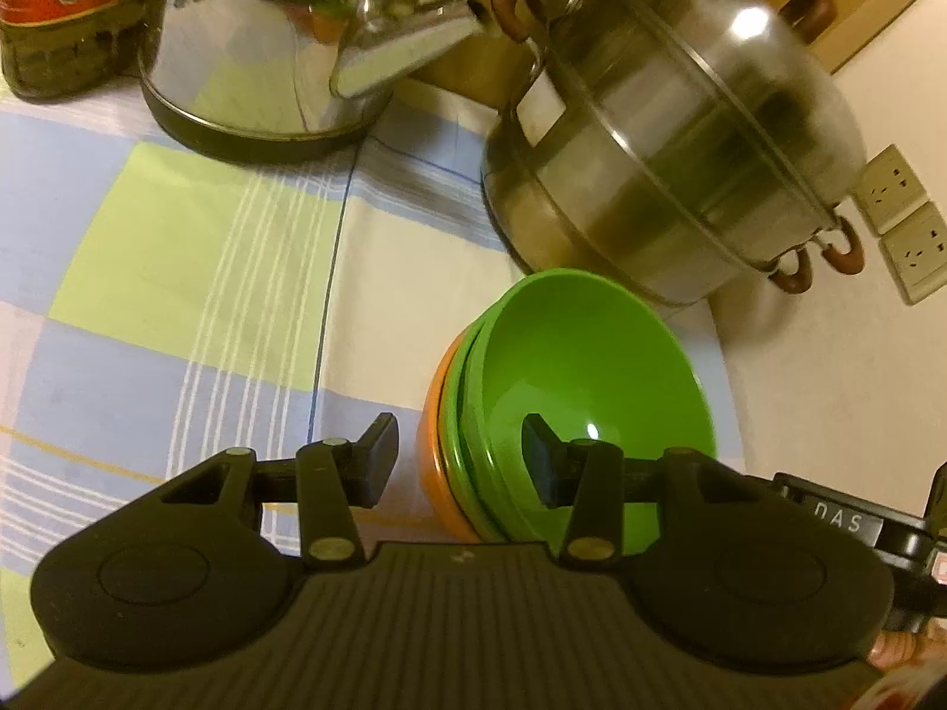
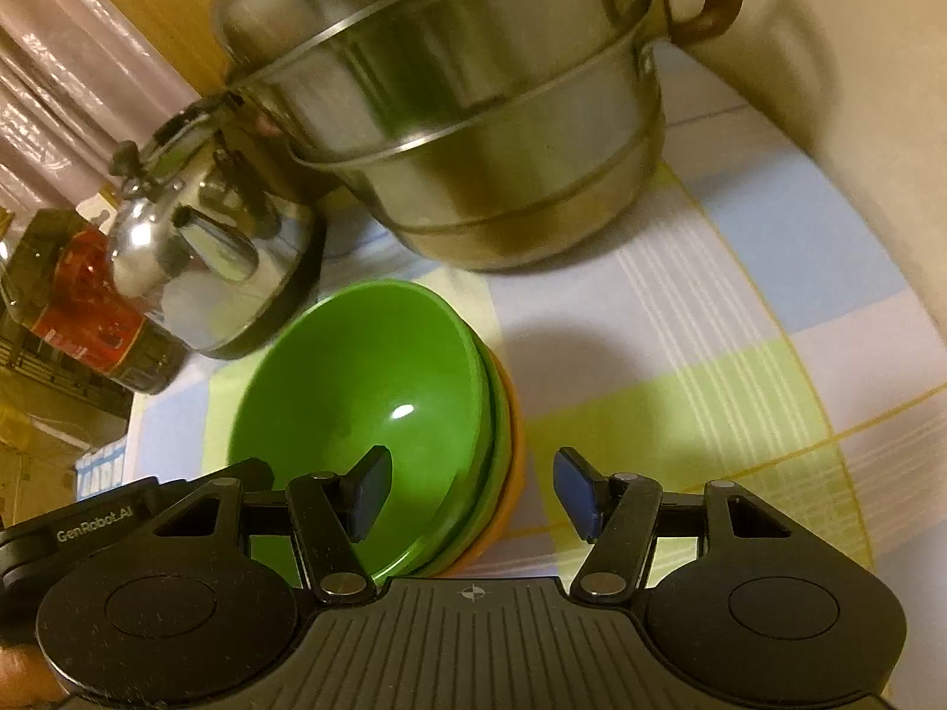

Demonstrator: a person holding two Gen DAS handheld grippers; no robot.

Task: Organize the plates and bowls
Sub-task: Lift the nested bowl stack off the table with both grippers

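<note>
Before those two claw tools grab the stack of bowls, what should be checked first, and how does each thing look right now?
1. Bowls nested neatly: ok. The green bowl sits inside another green one, on an orange bowl at the bottom.
2. Left gripper straddles the rim: ok, one finger inside the top bowl, one outside, jaws apart.
3. Right gripper straddles the opposite rim: ok, same stance, not pressing.
4. Pads actually touching the bowls: cannot tell.
5. Room behind the stack: not ok, the steel steamer pot and the kettle stand close.
6. Tablecloth lies flat around the stack: ok.
</note>
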